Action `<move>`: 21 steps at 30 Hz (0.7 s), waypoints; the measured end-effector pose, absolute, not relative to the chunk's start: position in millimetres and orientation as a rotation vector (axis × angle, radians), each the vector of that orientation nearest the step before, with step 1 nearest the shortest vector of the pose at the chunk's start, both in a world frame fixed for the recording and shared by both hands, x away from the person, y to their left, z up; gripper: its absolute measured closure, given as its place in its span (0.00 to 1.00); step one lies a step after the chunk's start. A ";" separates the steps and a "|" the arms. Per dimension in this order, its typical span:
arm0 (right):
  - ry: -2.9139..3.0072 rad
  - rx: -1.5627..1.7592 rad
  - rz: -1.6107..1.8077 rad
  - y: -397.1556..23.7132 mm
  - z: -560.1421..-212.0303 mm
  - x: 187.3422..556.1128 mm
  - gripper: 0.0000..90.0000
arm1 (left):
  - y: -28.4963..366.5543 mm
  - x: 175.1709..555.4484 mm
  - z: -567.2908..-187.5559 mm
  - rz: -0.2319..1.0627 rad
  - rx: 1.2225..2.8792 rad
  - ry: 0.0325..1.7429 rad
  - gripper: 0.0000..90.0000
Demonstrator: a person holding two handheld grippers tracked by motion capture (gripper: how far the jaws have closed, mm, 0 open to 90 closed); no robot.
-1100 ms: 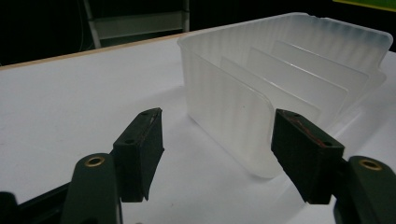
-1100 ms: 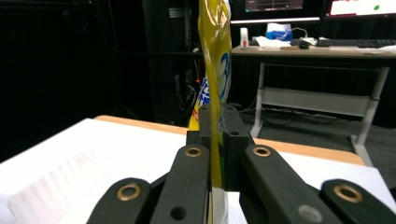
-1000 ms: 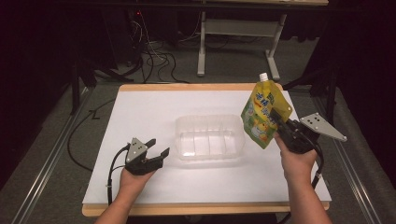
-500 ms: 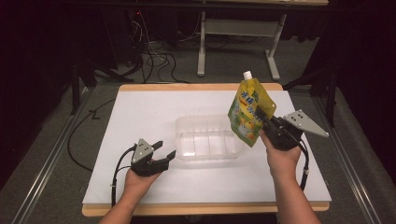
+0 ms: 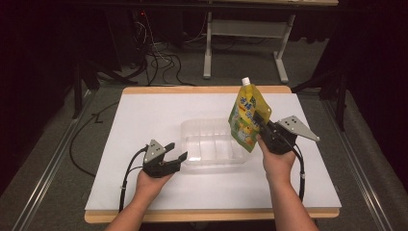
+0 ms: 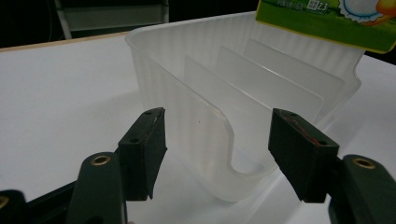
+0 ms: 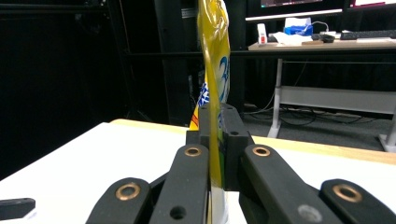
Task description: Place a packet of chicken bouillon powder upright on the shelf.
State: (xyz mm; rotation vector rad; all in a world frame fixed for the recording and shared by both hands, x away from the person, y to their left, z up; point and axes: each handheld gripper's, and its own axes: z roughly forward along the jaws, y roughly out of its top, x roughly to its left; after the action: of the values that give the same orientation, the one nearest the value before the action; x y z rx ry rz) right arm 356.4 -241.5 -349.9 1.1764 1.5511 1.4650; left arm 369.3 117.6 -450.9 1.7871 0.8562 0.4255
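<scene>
- above the right end of the clear tray (image 5: 211,144), at mid-bench, my right gripper (image 5: 263,126) carries the yellow spouted pouch (image 5: 248,115) upright, white cap (image 5: 246,82) on top; its bottom edge hangs over the tray's right compartment, not yet inside.
- right jaws: clamped flat on the pouch's side edge. in the right gripper view the film (image 7: 212,70) runs straight up between the two pads with no gap.
- left gripper (image 5: 172,155): just beside the tray's near-left corner. its jaws stand wide and have just been closing a little; in the left gripper view the rounded corner wall (image 6: 219,154) lies between the pads (image 6: 144,149), and i judge that neither pad presses it yet.
- tray: translucent, with upright dividers (image 6: 205,102) that make narrow slots; it rests on the white sheet (image 5: 144,115) of the bench (image 5: 211,215).
- step in hand, as i judge it: steady the tray and lower the pouch into a slot.
- to do it well: close the left jaws on the corner wall first, gently, as thin plastic will flex or skid.
- turn the pouch so its flat face runs parallel to the dividers, and bring the bottom edge down between two of them.
- descend slowly; a soft pouch may buckle on a divider top.
- let go only once the base is seated and a divider supports the pouch.
</scene>
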 end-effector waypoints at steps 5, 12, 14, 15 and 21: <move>1.554 1.189 1.453 -241.4 -356.9 359.1 1.00 | 113.3 371.6 -450.8 0.421 1.784 0.863 0.44; 1.550 1.193 1.440 -239.9 -366.1 361.6 1.00 | 111.0 376.2 -453.9 0.422 1.778 0.906 0.46; 1.546 1.195 1.438 -239.8 -366.7 361.5 1.00 | 110.2 375.8 -453.9 0.421 1.784 0.902 0.47; 1.543 1.196 1.436 -240.3 -368.3 361.3 1.00 | 109.0 375.8 -454.5 0.417 1.786 0.897 0.49; 1.543 1.194 1.435 -241.2 -371.8 361.3 1.00 | 106.7 375.5 -455.8 0.428 1.798 0.887 0.52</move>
State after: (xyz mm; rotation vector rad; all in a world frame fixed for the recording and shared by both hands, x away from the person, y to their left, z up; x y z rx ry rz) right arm 361.3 -241.2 -371.8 1.1944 1.5427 1.4353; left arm 375.5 106.7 -455.8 1.7976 0.8871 0.4283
